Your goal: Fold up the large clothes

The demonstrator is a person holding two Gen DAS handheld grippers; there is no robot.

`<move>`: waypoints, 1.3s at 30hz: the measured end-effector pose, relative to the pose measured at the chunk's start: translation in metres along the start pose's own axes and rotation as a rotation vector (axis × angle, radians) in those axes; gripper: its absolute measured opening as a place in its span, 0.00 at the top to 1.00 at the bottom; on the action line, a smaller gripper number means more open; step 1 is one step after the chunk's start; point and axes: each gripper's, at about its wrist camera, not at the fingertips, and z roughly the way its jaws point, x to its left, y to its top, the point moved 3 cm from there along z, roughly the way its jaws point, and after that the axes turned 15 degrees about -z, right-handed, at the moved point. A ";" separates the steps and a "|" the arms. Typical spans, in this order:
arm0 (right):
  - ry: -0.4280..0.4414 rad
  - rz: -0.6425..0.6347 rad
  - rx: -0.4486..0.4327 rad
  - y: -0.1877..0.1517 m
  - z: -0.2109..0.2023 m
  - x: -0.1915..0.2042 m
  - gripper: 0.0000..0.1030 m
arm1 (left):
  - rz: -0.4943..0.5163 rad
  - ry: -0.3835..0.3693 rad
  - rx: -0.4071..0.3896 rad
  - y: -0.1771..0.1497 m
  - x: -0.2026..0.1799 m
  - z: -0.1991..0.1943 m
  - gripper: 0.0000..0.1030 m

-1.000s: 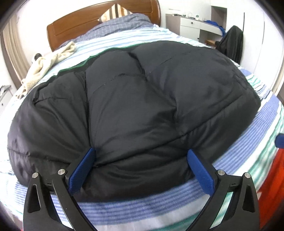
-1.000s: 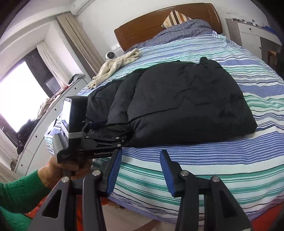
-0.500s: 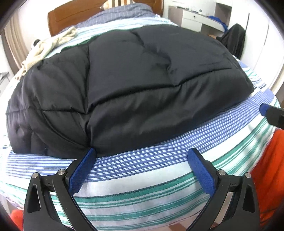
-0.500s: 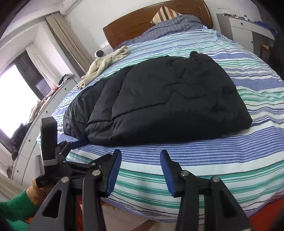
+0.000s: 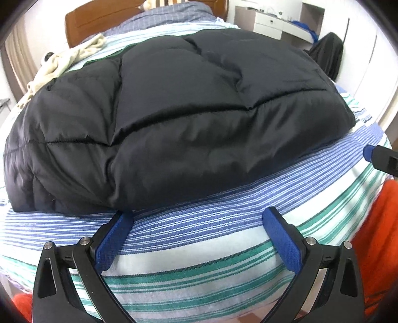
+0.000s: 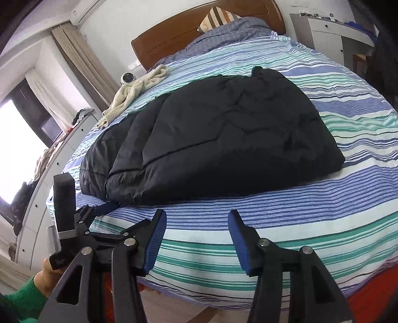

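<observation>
We see one black jacket (image 5: 179, 119), quilted and folded into a thick bundle, lying across the striped bed (image 5: 223, 248) near its foot edge. Our two grippers hang over that edge. The left gripper (image 5: 196, 238) has its jaws spread wide with nothing between them; its left fingertip (image 5: 119, 223) sits just beside the jacket's near edge. The right gripper (image 6: 196, 238) has just been opening and is also empty, its jaws apart over bare sheet, clear of the jacket. From the right view, one hand (image 6: 47, 273) in a green sleeve holds the left gripper. Beyond the jacket lie one cream towel (image 6: 134, 92), one striped pillow (image 6: 219, 17) and one wooden headboard (image 6: 179, 37). Nothing covers the jacket.
</observation>
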 end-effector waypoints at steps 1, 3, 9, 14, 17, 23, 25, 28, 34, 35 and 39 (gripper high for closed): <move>-0.002 -0.001 0.001 0.001 0.000 -0.001 0.49 | 0.001 -0.008 0.011 0.002 0.000 -0.003 0.01; -0.023 -0.011 0.009 0.005 -0.003 -0.006 0.44 | -0.014 -0.048 0.020 0.007 0.005 -0.016 0.01; -0.185 -0.023 -0.097 0.035 -0.041 -0.061 0.36 | -0.161 -0.188 -0.029 0.057 0.034 -0.058 0.01; -0.184 0.114 -0.139 0.055 -0.031 -0.138 0.29 | -0.148 -0.217 -0.059 0.112 0.016 -0.050 0.01; -0.091 0.225 -0.089 0.060 0.002 -0.176 0.29 | -0.094 -0.266 -0.038 0.130 -0.012 -0.032 0.01; 0.119 0.354 0.001 0.048 0.064 -0.208 0.27 | 0.035 -0.240 0.037 0.125 -0.044 0.027 0.01; 0.151 0.364 -0.018 0.046 0.071 -0.213 0.24 | 0.031 -0.243 0.052 0.119 -0.041 0.044 0.00; 0.172 0.388 -0.019 0.044 0.076 -0.213 0.22 | 0.013 -0.252 0.046 0.115 -0.039 0.047 0.01; 0.315 0.354 0.035 0.049 0.083 -0.184 0.62 | 0.019 -0.243 0.040 0.111 -0.038 0.046 0.01; 0.307 0.363 0.008 0.052 0.076 -0.180 0.74 | 0.016 -0.244 0.043 0.112 -0.038 0.047 0.01; 0.277 0.294 -0.108 0.079 0.034 -0.145 0.78 | -0.005 -0.245 0.074 0.120 -0.034 0.045 0.01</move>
